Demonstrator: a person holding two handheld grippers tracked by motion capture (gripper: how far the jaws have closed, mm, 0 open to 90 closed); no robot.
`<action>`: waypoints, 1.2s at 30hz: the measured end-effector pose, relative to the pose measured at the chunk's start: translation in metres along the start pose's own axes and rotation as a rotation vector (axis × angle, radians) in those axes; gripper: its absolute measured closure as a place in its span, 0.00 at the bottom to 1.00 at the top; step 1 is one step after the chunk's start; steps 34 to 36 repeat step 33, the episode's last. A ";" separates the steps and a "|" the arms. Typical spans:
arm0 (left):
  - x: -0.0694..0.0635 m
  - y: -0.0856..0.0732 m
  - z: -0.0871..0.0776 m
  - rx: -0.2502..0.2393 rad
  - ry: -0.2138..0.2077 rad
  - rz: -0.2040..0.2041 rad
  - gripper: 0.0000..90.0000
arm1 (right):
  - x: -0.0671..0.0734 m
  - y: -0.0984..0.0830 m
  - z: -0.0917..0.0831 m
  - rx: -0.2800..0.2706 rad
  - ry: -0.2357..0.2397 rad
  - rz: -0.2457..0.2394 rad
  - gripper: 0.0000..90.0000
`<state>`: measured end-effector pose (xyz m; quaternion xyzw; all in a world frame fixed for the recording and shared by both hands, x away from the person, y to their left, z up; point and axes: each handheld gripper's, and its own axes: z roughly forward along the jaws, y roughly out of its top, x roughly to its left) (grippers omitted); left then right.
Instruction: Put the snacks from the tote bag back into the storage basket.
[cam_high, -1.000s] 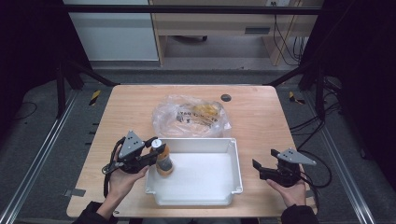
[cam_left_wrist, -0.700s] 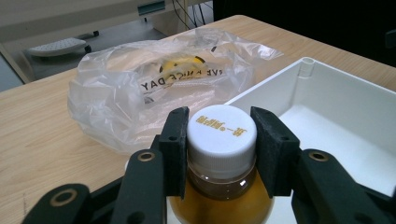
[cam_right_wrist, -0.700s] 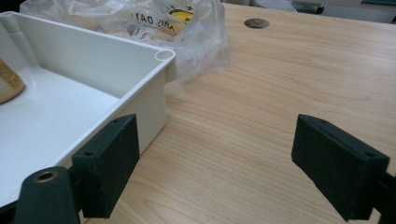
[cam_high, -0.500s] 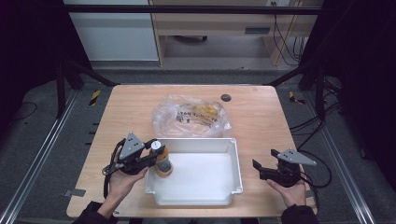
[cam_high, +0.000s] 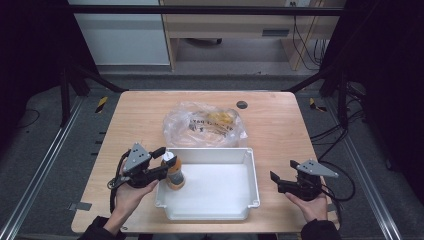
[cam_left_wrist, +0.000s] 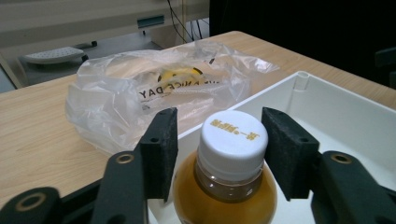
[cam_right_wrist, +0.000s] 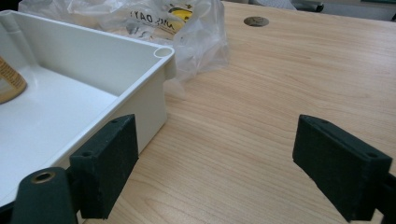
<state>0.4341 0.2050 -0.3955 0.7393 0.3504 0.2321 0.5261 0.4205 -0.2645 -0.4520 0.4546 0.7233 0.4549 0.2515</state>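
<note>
An orange drink bottle with a white cap stands upright in the white tray, against its left wall. My left gripper reaches over that wall with its jaws on either side of the cap. The gripper is open, and a gap shows at the left pad. My right gripper rests in a hand on the table right of the tray. It is wide open with bare wood between its pads. A part of the bottle's label shows inside the tray.
A crumpled clear plastic bag with yellow items inside lies just behind the tray, touching its far rim. A small dark round hole sits in the table behind the bag. Bare wood lies to the right of the tray.
</note>
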 end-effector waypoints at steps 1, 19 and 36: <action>0.001 0.001 -0.002 -0.012 -0.002 -0.007 0.48 | 0.000 0.000 0.000 0.002 -0.001 0.002 0.16; 0.038 -0.015 -0.032 -0.035 0.084 -0.067 0.38 | 0.000 -0.001 -0.002 0.002 -0.012 0.000 0.16; 0.059 -0.066 -0.028 0.082 0.154 -0.073 0.38 | -0.002 -0.004 -0.003 0.005 -0.016 0.004 0.16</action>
